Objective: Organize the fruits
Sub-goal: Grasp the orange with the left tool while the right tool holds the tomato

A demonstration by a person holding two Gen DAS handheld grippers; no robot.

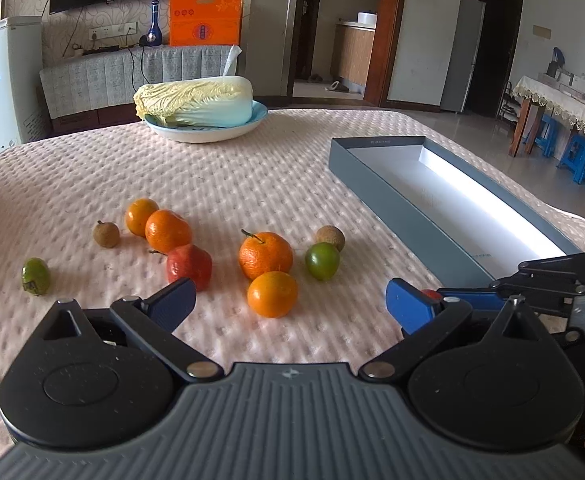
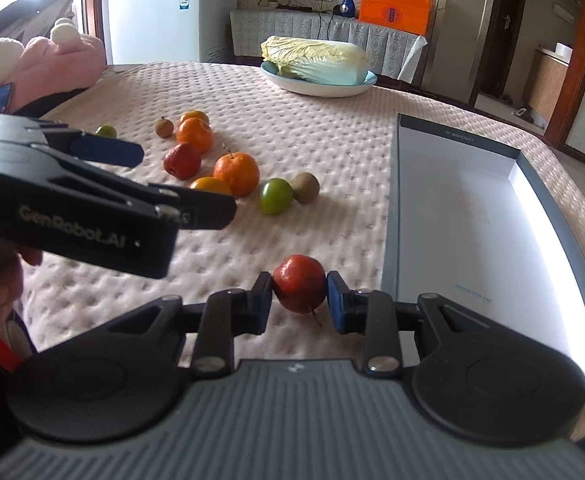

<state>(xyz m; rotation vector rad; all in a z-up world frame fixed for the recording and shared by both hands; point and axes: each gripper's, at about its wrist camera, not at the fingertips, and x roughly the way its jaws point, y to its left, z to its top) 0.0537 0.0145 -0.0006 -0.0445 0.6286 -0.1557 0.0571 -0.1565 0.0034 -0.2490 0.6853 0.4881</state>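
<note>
Several loose fruits lie on the pink quilted table: oranges (image 1: 266, 256), a red fruit (image 1: 189, 266), green fruits (image 1: 322, 261) and small brown fruits (image 1: 106, 234). My left gripper (image 1: 290, 302) is open wide and empty, just short of the nearest orange (image 1: 272, 294). It shows in the right wrist view (image 2: 174, 182) as well. My right gripper (image 2: 299, 300) is shut on a second red fruit (image 2: 299, 283), held low over the cloth beside the grey tray (image 2: 390, 216). The tray holds nothing I can see.
A napa cabbage (image 1: 196, 100) lies on a pale blue plate (image 1: 258, 114) at the table's far side. A pink plush toy (image 2: 40, 60) sits at the far left edge. The tray (image 1: 376, 190) runs along the table's right side.
</note>
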